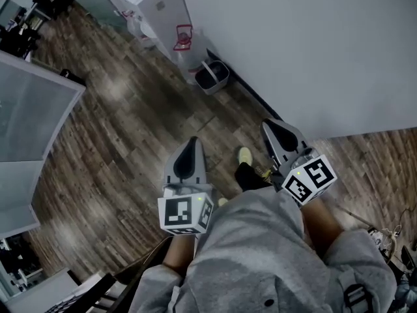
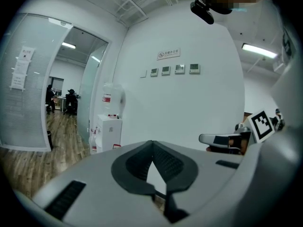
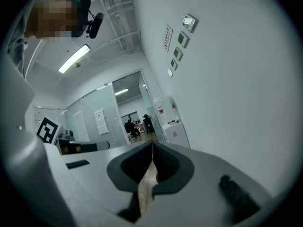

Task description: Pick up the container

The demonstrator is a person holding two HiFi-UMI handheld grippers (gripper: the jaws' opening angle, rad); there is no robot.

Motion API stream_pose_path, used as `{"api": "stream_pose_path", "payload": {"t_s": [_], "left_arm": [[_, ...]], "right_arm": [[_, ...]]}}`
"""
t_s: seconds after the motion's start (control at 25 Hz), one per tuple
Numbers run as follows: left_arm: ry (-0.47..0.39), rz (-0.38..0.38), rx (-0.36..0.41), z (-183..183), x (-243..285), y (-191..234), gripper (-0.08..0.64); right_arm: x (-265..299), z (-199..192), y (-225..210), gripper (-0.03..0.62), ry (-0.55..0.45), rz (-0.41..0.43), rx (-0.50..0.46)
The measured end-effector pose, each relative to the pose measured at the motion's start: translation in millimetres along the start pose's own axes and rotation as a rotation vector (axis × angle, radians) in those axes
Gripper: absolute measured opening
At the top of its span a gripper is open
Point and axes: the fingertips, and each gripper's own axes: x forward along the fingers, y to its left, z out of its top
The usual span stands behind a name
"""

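Far left of the head view, a frosted glass partition (image 1: 36,113) stands over the wooden floor (image 1: 124,142). Moving right along the top edge, there's a white water dispenser (image 1: 161,5) against the wall, with a small red-framed item (image 1: 184,38) just beside it. Next to that, upper middle, is the container (image 1: 212,75): dark, open-topped, sitting on the floor right at the foot of the wall, well apart from both grippers.

Down to centre frame: the left gripper (image 1: 191,142) hangs over bare floor, pointing up-frame. Its own view shows the jaws pressed together at the tips, nothing between them, with the dispenser off to the left.

A step right, a pale shoe (image 1: 245,155) shows on the floor between the two grippers. Then the right gripper (image 1: 271,125), close to the skirting line. Its own view shows the jaws closed tip to tip and empty. The white wall (image 1: 313,44) fills the upper right.
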Motion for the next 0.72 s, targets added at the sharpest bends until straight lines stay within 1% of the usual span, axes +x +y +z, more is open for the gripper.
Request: {"api": "stream_pose_path", "payload": {"t_s": [0.36, 0.52, 0.72], "left_arm": [[0.026, 0.021, 0.012, 21, 75, -9, 0.013], [0.037, 0.029, 0.027, 24, 102, -15, 0.013], [0.034, 0.036, 0.021, 30, 124, -17, 0.014]], "right_arm": [[43, 30, -64, 0.028, 0.009, 0.034, 0.010], [58, 35, -90, 0.028, 0.009, 0.051, 0.029], [70, 43, -110, 0.028, -0.002, 0.069, 0.030]]}}
